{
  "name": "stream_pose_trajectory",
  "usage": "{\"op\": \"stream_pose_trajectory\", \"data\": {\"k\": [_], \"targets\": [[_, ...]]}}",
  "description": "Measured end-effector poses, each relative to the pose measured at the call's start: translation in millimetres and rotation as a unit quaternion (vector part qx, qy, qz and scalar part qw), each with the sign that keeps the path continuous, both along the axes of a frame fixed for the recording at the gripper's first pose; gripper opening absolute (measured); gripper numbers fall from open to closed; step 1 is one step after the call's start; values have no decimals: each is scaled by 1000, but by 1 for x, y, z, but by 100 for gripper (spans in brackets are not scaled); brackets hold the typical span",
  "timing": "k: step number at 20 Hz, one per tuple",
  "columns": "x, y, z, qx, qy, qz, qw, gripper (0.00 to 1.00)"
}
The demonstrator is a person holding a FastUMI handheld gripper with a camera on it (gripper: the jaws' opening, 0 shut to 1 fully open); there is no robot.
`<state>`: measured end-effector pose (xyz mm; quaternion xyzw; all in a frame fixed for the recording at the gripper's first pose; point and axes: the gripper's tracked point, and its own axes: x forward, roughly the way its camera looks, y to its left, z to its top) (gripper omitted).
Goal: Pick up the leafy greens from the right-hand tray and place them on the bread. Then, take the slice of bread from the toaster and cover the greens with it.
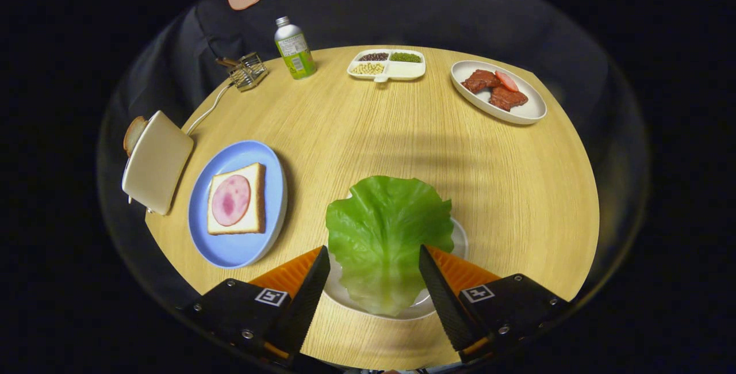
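A big green lettuce leaf [386, 236] lies on a small white tray [458, 239], and its near half sits between my fingers. My gripper [375, 254] is open, one finger on each side of the leaf; whether the fingers touch it I cannot tell. To the left, a blue plate [238, 247] holds a slice of bread [237, 199] with a round pink ham slice [231, 200] on top. Further left stands a cream toaster [156, 162] with a bread slice [133, 133] poking out of its slot.
Round wooden table [374, 132]. At the back: a green bottle [294, 49], a small wire rack [247, 71], a white divided dish of beans [387, 64], and a white oval plate with meat pieces [498, 93]. The toaster's cord [207, 110] runs toward the rack.
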<state>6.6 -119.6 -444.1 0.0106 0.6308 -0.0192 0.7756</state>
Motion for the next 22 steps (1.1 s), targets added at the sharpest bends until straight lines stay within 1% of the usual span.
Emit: {"op": "stream_pose_trajectory", "data": {"k": [4, 6, 7, 8, 9, 10, 11, 12, 13, 14, 15, 16, 17, 19, 20, 22], "targets": [[-2, -7, -16, -24, 15, 3, 1000, 91], [-1, -9, -18, -34, 9, 5, 999, 88], [-1, -11, -18, -46, 9, 9, 999, 82], [-1, -13, -19, -52, 10, 9, 999, 80], [0, -13, -19, -53, 7, 8, 999, 72], [1, -14, -20, -53, 6, 7, 999, 70], [2, -15, -19, -54, 3, 4, 999, 61], [3, -15, -19, -55, 1, 2, 998, 56], [4, -17, -20, -56, 0, -1, 998, 43], [4, -18, -20, -57, -1, -5, 998, 38], [4, -20, -19, -58, -3, -12, 998, 29], [6, -22, -20, -58, -5, -19, 998, 25], [5, -23, -19, -57, -7, -26, 998, 17], [7, -16, -14, -32, -15, -40, 999, 9], [13, -14, -8, -25, -26, -45, 998, 8], [20, -10, 4, -22, -44, -44, 998, 7]]}}
